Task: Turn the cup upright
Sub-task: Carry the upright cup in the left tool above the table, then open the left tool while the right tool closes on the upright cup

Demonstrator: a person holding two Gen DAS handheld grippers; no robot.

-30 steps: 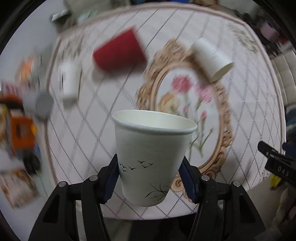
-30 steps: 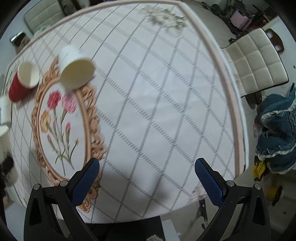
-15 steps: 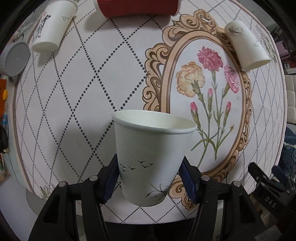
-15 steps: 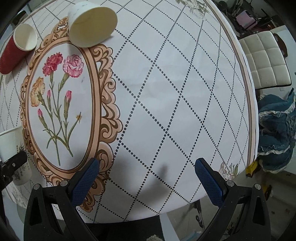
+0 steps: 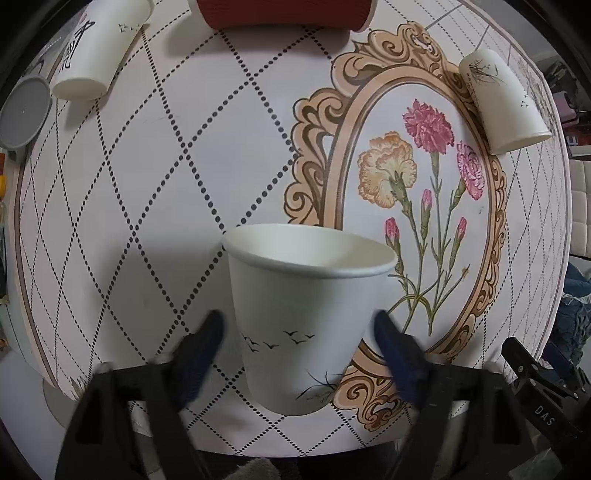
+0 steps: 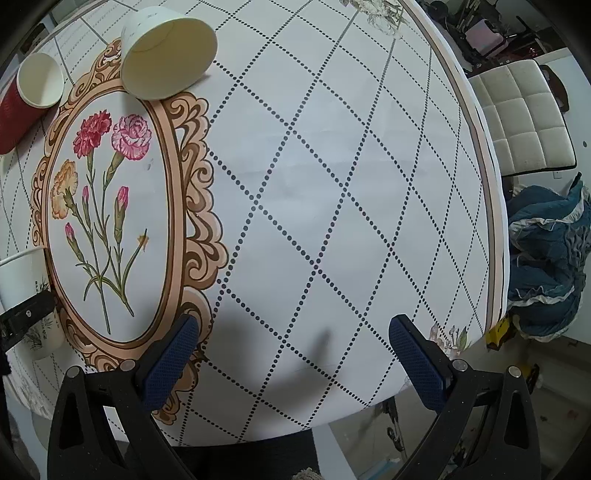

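White paper cup (image 5: 306,321) stands upright at the table's (image 6: 332,166) six o'clock edge.
The left gripper (image 5: 295,354) is spread open around it, letting go. The right gripper (image 6: 291,354) gapes empty. Next, I think: back away gently, no bumping.

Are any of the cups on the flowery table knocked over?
Yes. Three lie on their sides: the red cup, a white cup beside it, and another white cup at the flower frame's edge. Only the bird-print cup stands upright, between the left gripper fingers.
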